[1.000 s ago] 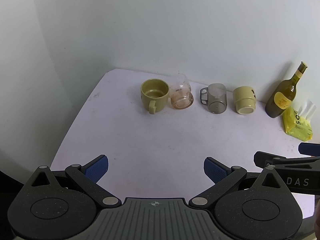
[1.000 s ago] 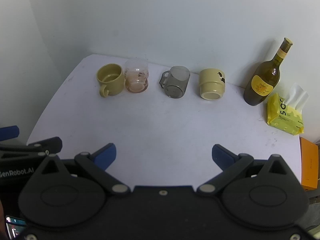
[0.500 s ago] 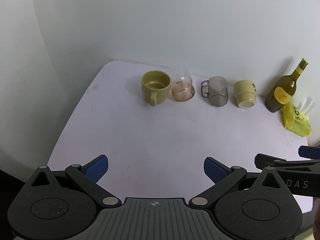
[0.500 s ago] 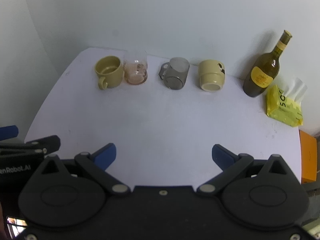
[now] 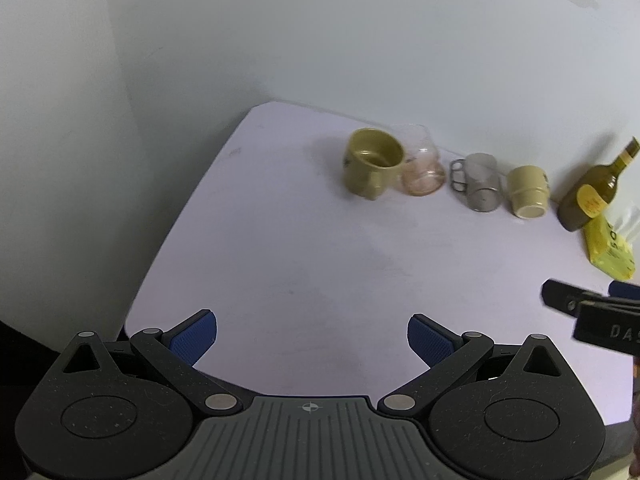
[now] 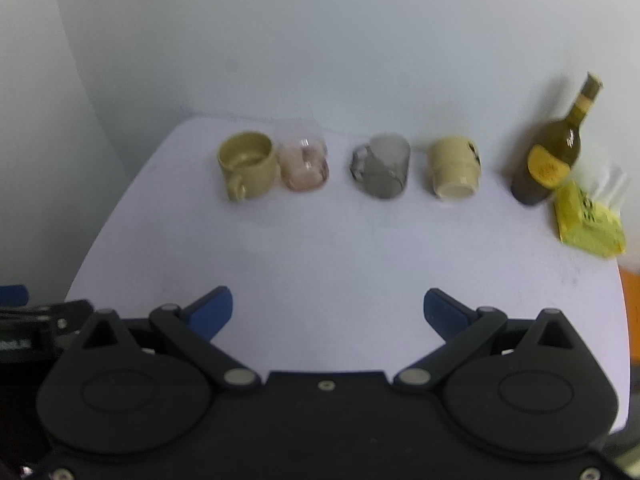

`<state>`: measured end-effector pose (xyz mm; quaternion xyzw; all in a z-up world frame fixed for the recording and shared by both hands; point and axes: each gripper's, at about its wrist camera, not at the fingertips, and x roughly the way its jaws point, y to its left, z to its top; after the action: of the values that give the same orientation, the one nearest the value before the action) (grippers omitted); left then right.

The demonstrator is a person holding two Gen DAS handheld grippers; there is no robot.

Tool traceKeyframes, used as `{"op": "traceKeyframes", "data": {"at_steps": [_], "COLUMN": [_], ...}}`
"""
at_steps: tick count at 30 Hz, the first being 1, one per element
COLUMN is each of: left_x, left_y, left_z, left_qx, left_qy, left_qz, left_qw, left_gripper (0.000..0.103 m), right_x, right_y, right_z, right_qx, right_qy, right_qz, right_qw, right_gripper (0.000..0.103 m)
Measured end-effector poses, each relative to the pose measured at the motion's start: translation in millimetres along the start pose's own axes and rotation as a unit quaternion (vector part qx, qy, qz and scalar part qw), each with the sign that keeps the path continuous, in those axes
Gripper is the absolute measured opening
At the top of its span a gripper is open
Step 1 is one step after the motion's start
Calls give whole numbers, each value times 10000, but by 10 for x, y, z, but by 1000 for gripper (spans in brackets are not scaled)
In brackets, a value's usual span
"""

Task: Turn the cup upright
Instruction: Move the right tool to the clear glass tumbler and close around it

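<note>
Four cups stand in a row at the back of the white table (image 5: 320,264). The olive mug (image 5: 372,164) (image 6: 246,164) is upright, mouth up. The pink glass (image 5: 422,168) (image 6: 304,164), the grey glass mug (image 5: 480,182) (image 6: 384,166) and the cream cup (image 5: 526,190) (image 6: 454,166) stand mouth down. My left gripper (image 5: 312,334) is open and empty over the table's near edge. My right gripper (image 6: 328,310) is open and empty, also near the front edge, far from the cups. The right gripper's side shows at the right of the left wrist view (image 5: 592,316).
A dark wine bottle (image 5: 592,188) (image 6: 554,152) with a yellow label stands at the back right. A yellow tissue pack (image 5: 610,242) (image 6: 590,220) lies beside it. An orange object (image 6: 631,304) is past the table's right edge. White walls close the back and left.
Both grippers have drawn back and shifted view; the left one now points further left. The cups look smaller and more distant. No cup has moved. Both stay open.
</note>
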<state>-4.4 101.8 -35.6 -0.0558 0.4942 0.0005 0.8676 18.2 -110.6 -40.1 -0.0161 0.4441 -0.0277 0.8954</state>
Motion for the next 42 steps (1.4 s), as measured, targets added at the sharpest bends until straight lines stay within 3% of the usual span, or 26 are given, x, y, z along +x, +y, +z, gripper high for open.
{"op": "traceKeyframes", "data": {"at_steps": [3, 8, 15, 20, 26, 33, 42], "left_x": [14, 15, 47, 17, 86, 61, -285], "left_y": [62, 31, -209, -313, -333, -390, -227], "left_z": [29, 152, 385, 475, 313, 114, -117], "left_qx": [-53, -88, -566, -955, -1418, -1769, -2213], "left_qy": [-43, -303, -511, -587, -287, 14, -157], "left_qz": [-2, 180, 267, 679, 1140, 1206, 1443], "left_qw": [10000, 9993, 9967, 9914, 9829, 9768, 9643], "left_gripper": [103, 103, 103, 103, 103, 103, 103], "right_x": [41, 296, 987, 1521, 1991, 2503, 2770], "right_y": [-35, -134, -203, -308, -318, -233, -54], "right_z": [95, 318, 745, 964, 1098, 1192, 1128], "right_qx": [-123, 19, -548, -472, -534, -577, -693], "right_qy": [-132, -1, 70, 64, 44, 216, 333], "right_qz": [87, 310, 649, 1001, 1293, 1410, 1303], "right_qw": [9998, 9995, 9964, 9938, 9902, 9881, 9885], "right_gripper": [103, 103, 103, 88, 88, 88, 84]}}
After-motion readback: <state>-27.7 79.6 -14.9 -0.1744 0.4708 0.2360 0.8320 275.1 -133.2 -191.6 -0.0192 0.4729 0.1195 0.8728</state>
